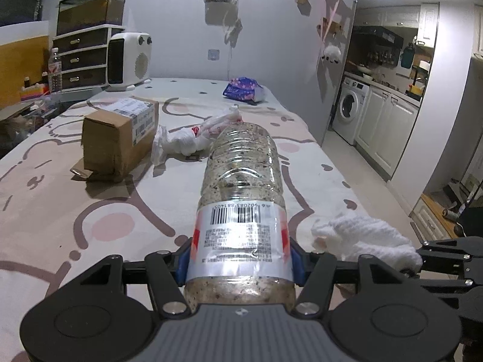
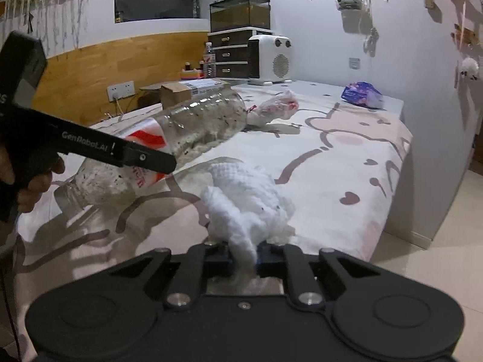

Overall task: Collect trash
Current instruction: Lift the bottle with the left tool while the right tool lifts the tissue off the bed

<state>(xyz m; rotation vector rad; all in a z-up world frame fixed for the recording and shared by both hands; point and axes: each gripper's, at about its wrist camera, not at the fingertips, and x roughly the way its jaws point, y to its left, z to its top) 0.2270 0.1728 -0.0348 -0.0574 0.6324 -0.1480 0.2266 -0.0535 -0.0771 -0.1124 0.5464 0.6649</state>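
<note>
My left gripper (image 1: 240,264) is shut on a clear plastic bottle (image 1: 241,187) with a white and red label, held above the bed and pointing away. The same bottle (image 2: 193,126) shows in the right wrist view, with the left gripper's arm across it. My right gripper (image 2: 244,259) is shut on a crumpled white tissue wad (image 2: 247,202), which also shows at the right of the left wrist view (image 1: 365,238). More trash lies on the bed: a crumpled white plastic bag (image 1: 199,135), a cardboard box (image 1: 120,135) and a purple wrapper (image 1: 244,90).
The bed has a pink and white patterned cover (image 1: 99,220). A white heater (image 1: 129,60), a drawer unit (image 1: 81,57) and a water bottle (image 1: 55,71) stand at the far end. The bed's right edge (image 2: 401,187) drops to tiled floor. A kitchen doorway (image 1: 386,96) opens at the right.
</note>
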